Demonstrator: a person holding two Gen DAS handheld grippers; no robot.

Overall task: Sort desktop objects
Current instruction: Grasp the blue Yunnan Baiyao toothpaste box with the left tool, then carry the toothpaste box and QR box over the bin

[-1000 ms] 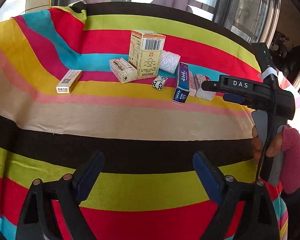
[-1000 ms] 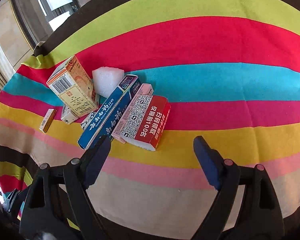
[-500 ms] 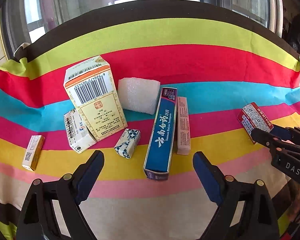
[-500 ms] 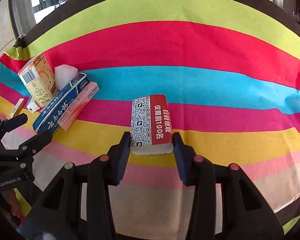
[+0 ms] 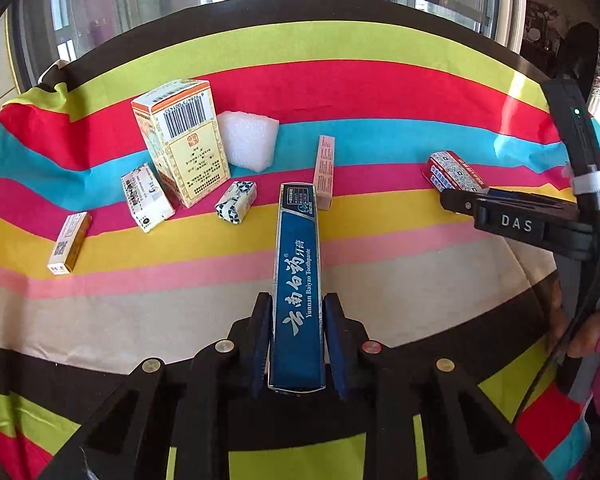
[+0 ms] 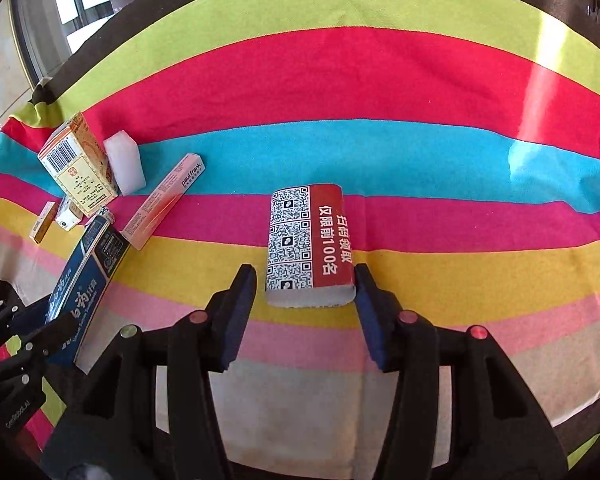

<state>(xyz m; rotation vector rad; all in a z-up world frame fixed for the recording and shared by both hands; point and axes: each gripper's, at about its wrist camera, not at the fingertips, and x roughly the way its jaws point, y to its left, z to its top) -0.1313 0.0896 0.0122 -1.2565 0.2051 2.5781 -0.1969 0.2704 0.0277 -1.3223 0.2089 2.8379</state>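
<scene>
- Left tongs [image 5: 296, 344] clamp blue toothpaste box [image 5: 297, 280], box pointing fwd.
- Right tongs [image 6: 305, 304] open; red QR tissue pack [image 6: 308, 246] btwn fingers, touching right pad.

The desk [image 5: 380, 92] carries a striped cloth [image 6: 340, 80]. Lying on it: a tall yellow carton [image 5: 182, 142], white foam block [image 5: 247, 140], pink slim box [image 5: 324, 172], patterned packet [image 5: 236, 202], two small boxes [image 5: 147, 197] [image 5: 70, 242], and a red QR-code pack [image 6: 308, 244].

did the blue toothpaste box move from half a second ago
Yes. The blue toothpaste box lay touching the pink box; now the left gripper grips it, pulled back toward the camera, clear of that box.
</scene>
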